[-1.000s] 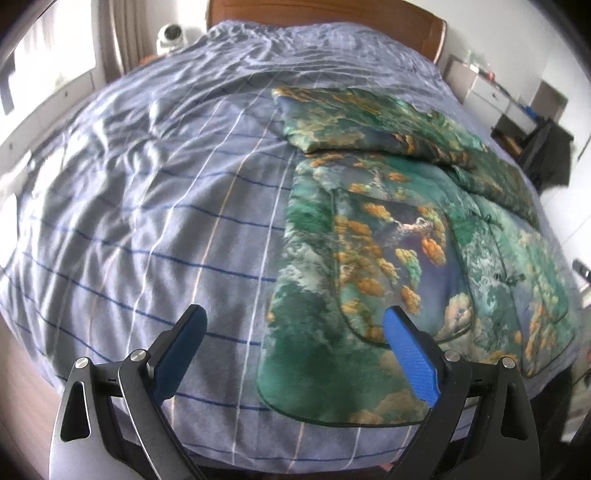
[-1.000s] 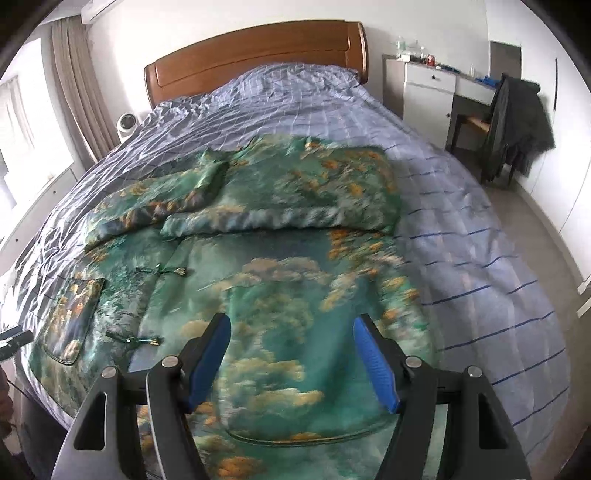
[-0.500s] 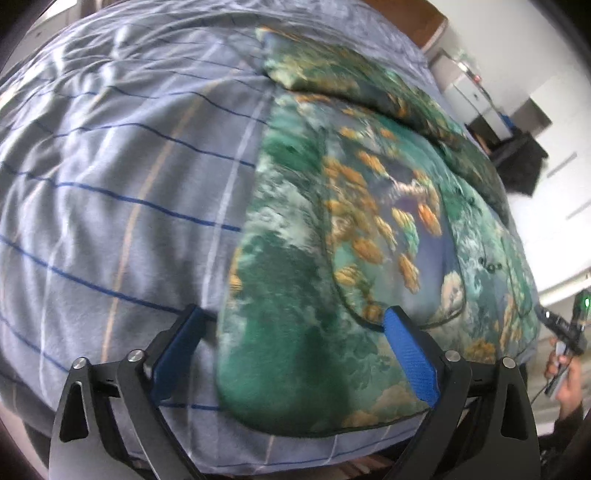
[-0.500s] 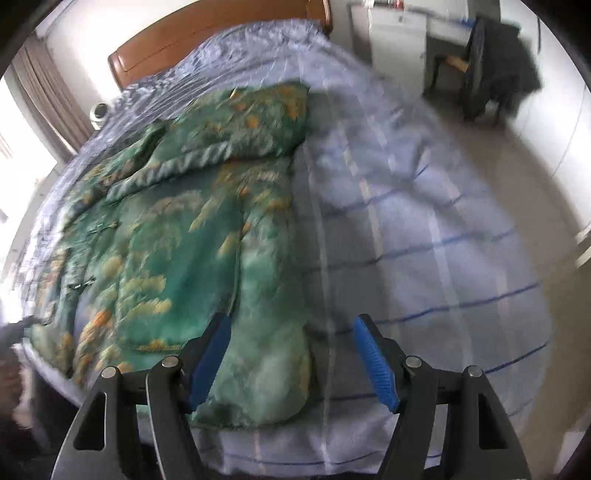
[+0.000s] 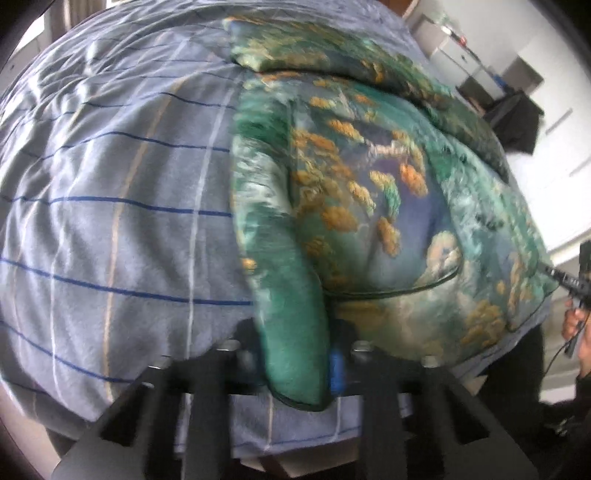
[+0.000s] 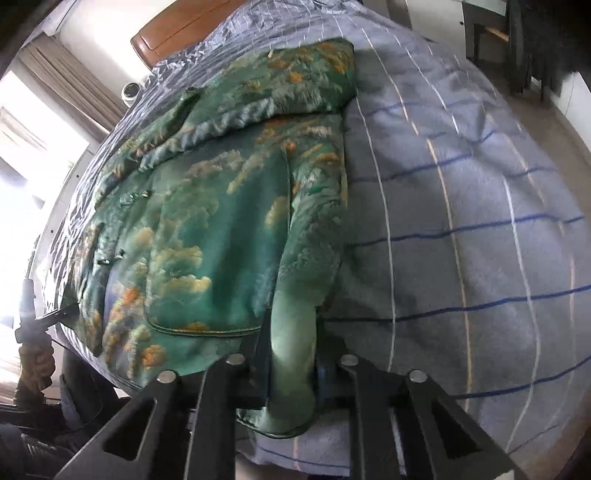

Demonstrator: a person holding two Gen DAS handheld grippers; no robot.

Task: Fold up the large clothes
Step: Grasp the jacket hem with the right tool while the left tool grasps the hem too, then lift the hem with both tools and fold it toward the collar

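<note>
A padded green jacket (image 5: 369, 206) printed with orange trees lies flat on the blue checked bed cover (image 5: 129, 221), its hem at the bed's near edge. My left gripper (image 5: 295, 354) is closing on the hem's left corner, and the fabric bunches between its blue pads. In the right wrist view the same jacket (image 6: 207, 221) fills the left half. There my right gripper (image 6: 293, 354) is closing on the hem's right corner, with a fold of green cloth pinched between the fingers. The sleeves lie folded across the far part.
The wooden headboard (image 6: 173, 33) and curtains (image 6: 74, 92) stand beyond the bed. A white cabinet (image 5: 461, 48) and a dark chair (image 5: 517, 114) are at the right side. A hand (image 6: 33, 362) grips a dark handle at the left edge.
Both grippers came down to the near hem, one at each corner. Both sets of jaws, wide apart before, have closed on the green fabric.
</note>
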